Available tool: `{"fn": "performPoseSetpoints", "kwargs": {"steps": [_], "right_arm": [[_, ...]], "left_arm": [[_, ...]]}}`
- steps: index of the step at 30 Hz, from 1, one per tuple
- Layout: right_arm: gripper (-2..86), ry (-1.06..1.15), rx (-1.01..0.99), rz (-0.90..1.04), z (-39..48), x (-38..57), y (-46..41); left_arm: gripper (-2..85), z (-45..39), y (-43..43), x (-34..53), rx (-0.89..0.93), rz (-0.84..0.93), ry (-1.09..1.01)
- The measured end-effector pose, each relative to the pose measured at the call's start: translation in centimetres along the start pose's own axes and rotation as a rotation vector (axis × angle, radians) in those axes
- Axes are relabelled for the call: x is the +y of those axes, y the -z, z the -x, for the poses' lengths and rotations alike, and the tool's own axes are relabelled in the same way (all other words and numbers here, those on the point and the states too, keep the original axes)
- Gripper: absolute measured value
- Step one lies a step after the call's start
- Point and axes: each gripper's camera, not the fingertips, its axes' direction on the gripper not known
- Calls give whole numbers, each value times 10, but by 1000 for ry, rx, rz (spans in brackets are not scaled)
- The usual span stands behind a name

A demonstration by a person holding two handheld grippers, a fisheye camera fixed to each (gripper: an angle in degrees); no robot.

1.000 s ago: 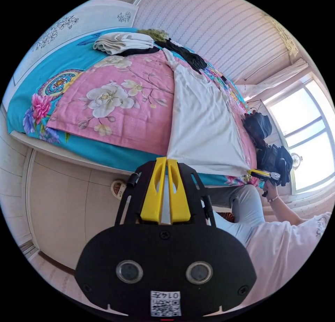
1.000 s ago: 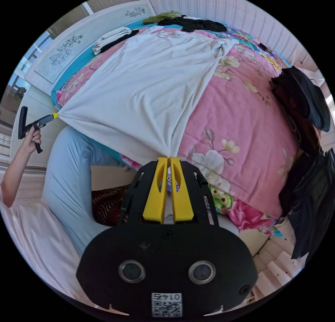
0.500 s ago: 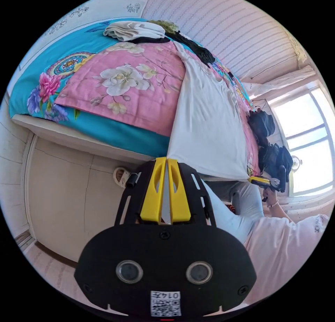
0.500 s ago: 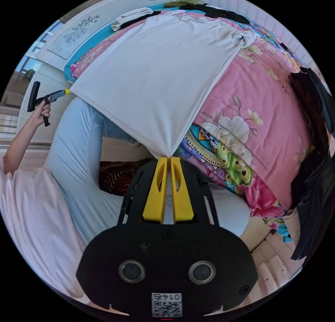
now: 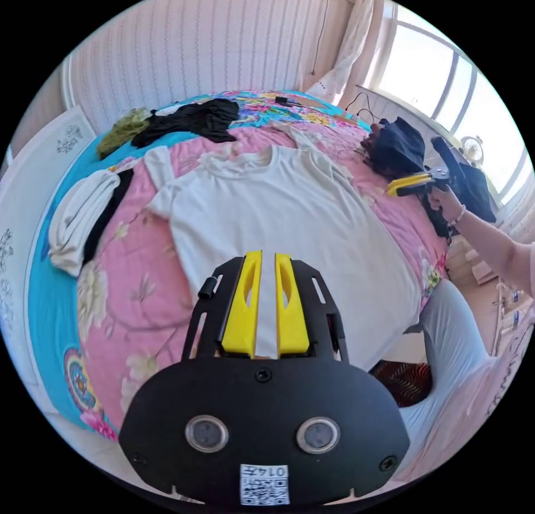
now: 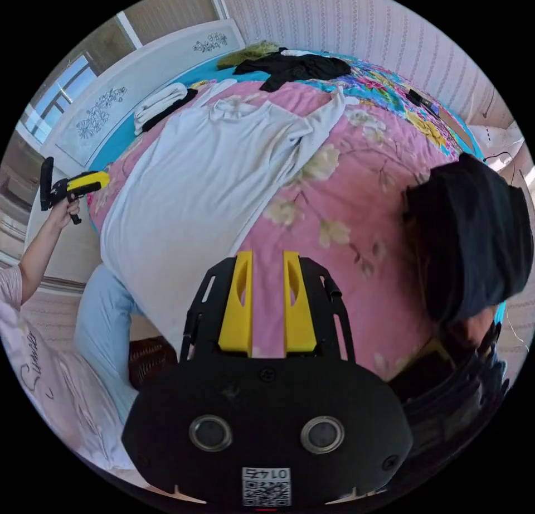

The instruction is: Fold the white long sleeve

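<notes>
The white long sleeve point(image 5: 278, 213) lies spread face up on the pink floral quilt point(image 5: 128, 291), collar toward the far wall and hem hanging over the near bed edge. My left gripper point(image 5: 261, 256) hovers over the lower half of the shirt, jaws parted and empty. In the right gripper view the white long sleeve point(image 6: 195, 190) stretches off to the left, one sleeve point(image 6: 329, 110) trailing across the quilt. My right gripper point(image 6: 267, 253) stands open above bare pink quilt point(image 6: 334, 202), beside the shirt. Each gripper also appears in the other's view, held in a hand: right gripper point(image 5: 398, 188), left gripper point(image 6: 95, 180).
A black garment point(image 5: 195, 118), a green one point(image 5: 122, 129) and a folded white cloth point(image 5: 83, 213) lie near the head of the bed. Dark clothes point(image 6: 473, 246) are heaped at the bed's right side. The person's leg point(image 5: 451, 335) presses against the bed edge.
Both grippers let go of the shirt's hem corners and opened. The shirt, earlier pulled taut off the bed edge, now rests flat. Both hands rose above the bed.
</notes>
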Motion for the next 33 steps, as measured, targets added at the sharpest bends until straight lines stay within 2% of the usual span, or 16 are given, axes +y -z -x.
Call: {"fn": "performPoseSetpoints", "kwargs": {"steps": [3,5,7,8,10,12,14,16,18,20,24,28,29,30,31,33], "right_arm": [[106,-93,-46,-91,-47,-75,-21],[105,-170,-102,-117,-71,-104,-37],[59,-267,-119,-73,-97,-115,-66],[46,-290,-131,-54,-102,-113,-71],[21,-393,-215,-167,-121,-78,-57],[14,-468,-215,-237,-127,-37,-32],[8,-526,-256,-218,-127,6,-19],[5,-585,-298,-58,-125,51,-20],[7,-594,-296,29,-126,71,-18],[11,-551,-305,37,-133,70,-11],[50,-316,-191,-21,-158,-9,-9],[69,-206,-50,-53,-189,-89,-48],[54,-212,-49,-21,-197,-96,-59],[24,-218,-92,66,-211,-105,-80],[19,-229,-171,74,-226,-103,-87],[14,-266,-253,-44,-245,-81,-64]], "left_arm": [[52,-15,-85,-88,81,21,-15],[51,-27,-151,-131,116,115,12],[47,-35,-190,-145,125,200,33],[41,-38,-198,-149,124,173,28],[31,-36,-205,-153,152,170,54],[25,-37,-208,-157,154,163,58],[25,-47,-210,-168,126,194,55],[30,-61,-204,-180,131,171,33],[34,-82,-198,-195,155,145,-18],[36,-113,-204,-220,158,126,-83],[34,-152,-245,-257,193,118,-94],[24,-184,-321,-275,181,269,-77],[16,-188,-329,-275,171,241,-88],[13,-189,-331,-275,173,228,-92],[8,-190,-335,-276,189,224,-87],[0,-192,-337,-280,197,226,-98]]}}
